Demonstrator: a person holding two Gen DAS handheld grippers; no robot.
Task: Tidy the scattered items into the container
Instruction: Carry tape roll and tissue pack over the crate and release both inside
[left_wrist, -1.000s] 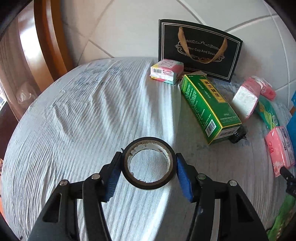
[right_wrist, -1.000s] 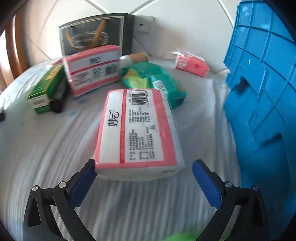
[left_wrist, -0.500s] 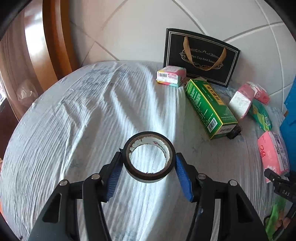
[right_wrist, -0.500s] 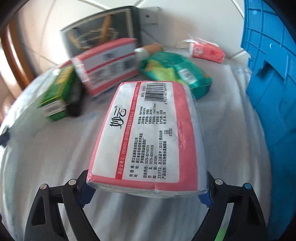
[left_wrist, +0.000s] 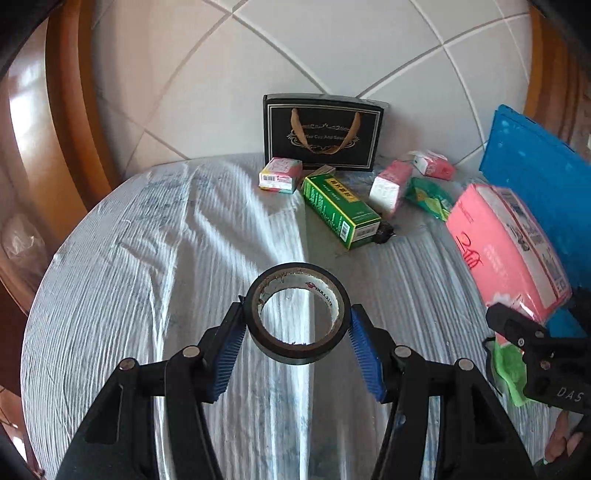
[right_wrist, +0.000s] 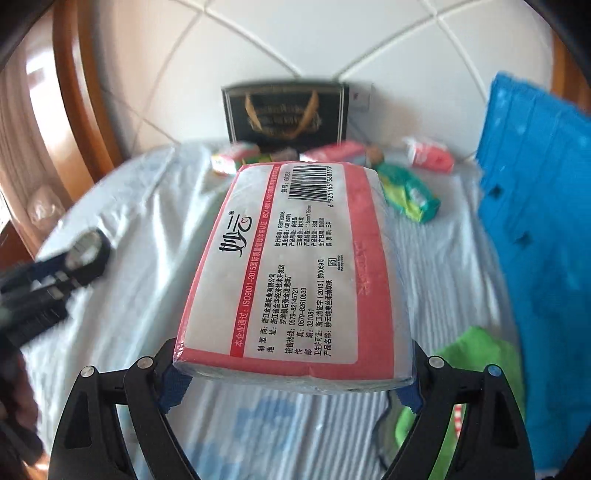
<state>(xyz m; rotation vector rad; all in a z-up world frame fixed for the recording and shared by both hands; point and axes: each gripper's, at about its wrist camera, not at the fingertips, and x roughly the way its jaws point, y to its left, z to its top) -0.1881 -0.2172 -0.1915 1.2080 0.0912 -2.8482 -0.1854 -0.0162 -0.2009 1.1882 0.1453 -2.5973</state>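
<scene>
My left gripper (left_wrist: 297, 334) is shut on a black tape roll (left_wrist: 297, 350) and holds it above the white cloth of the round table (left_wrist: 129, 280). My right gripper (right_wrist: 291, 384) is shut on a pink tissue pack (right_wrist: 295, 273) and holds it lifted off the table; that pack also shows in the left wrist view (left_wrist: 506, 254), in front of the blue crate (left_wrist: 539, 184). The blue crate (right_wrist: 539, 221) stands at the right. The left gripper with the tape roll (right_wrist: 86, 254) shows at the left of the right wrist view.
At the back of the table stand a black gift bag (left_wrist: 321, 133), a small pink box (left_wrist: 280, 174), a green box (left_wrist: 341, 210), another pink tissue pack (left_wrist: 391, 186), a green pouch (left_wrist: 430, 197) and a small pink packet (left_wrist: 432, 164). A green cloth (right_wrist: 465, 369) lies by the crate.
My right gripper closed on the pink tissue pack and lifted it off the table. My left gripper rose with the tape roll, so the table looks farther away.
</scene>
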